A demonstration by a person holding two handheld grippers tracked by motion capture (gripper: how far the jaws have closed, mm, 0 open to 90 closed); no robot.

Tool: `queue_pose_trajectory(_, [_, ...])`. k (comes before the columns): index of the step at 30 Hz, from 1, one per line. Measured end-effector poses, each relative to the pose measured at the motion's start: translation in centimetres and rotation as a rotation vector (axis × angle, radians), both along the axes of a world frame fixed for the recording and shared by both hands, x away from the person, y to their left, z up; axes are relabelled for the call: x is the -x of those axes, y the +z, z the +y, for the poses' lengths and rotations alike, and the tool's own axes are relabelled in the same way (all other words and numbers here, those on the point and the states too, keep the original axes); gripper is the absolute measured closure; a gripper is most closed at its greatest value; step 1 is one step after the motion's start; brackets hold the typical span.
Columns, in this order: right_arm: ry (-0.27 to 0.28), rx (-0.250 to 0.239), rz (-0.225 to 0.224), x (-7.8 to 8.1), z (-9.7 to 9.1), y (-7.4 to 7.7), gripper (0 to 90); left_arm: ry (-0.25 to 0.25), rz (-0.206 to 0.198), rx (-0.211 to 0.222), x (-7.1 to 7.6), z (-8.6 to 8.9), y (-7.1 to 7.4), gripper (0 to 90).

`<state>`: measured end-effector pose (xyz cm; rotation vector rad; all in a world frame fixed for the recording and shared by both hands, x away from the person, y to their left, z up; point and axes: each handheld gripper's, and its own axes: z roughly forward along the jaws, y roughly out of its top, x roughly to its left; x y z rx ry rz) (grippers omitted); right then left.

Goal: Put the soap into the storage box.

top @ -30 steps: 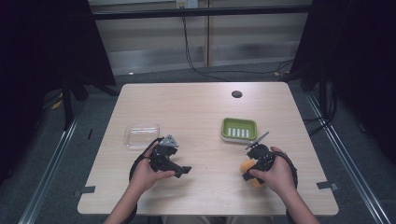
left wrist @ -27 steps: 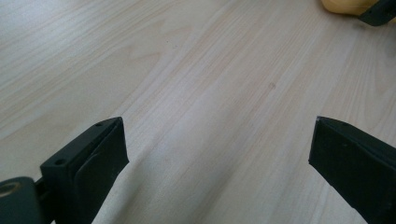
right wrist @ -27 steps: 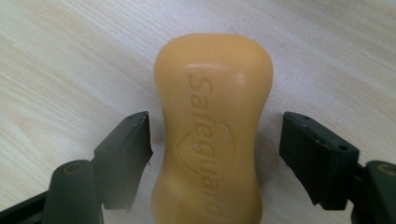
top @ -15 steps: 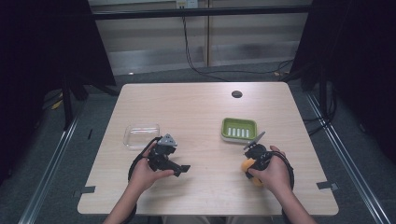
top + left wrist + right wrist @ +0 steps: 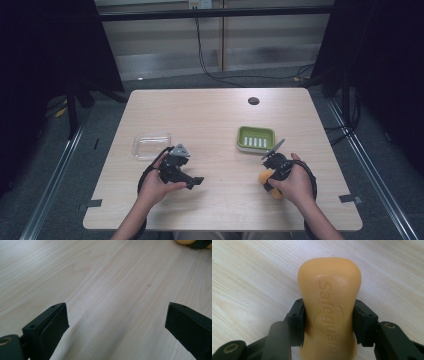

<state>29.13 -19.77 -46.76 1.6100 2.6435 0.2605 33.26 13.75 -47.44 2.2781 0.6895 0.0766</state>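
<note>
Right gripper [image 5: 329,322] clamping soap bar [image 5: 329,297], lengthwise forward

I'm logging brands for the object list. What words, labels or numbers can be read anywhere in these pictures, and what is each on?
"Safeguard": pressed into the top face of the orange soap bar, along its length, with a shield-shaped emblem beneath the letters; the last letter runs to the picture's edge.
No other text is legible: the green soap dish and the clear container show no lettering.

"Safeguard" embossed on the orange soap bar [image 5: 329,307], above a shield emblem
</note>
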Motion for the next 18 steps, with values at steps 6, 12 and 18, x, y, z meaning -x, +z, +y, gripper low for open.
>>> queue_pose_trajectory(6, [-0.008, -0.006, -0.01, 0.1, -0.3, 0.3, 51.0, -0.005, -0.003, -0.011, 0.0, 0.0, 0.1, 4.7])
queue_pose_trajectory(12, [-0.006, -0.001, 0.002, -0.1, -0.6, 1.0, 51.0, -0.008, -0.005, -0.006, 0.0, 0.0, 0.1, 4.7])
queue_pose_trajectory(18, [0.03, -0.016, 0.021, -0.6, -0.6, 1.8, 51.0, -0.009, -0.005, -0.011, -0.1, 0.0, 0.0, 4.7])
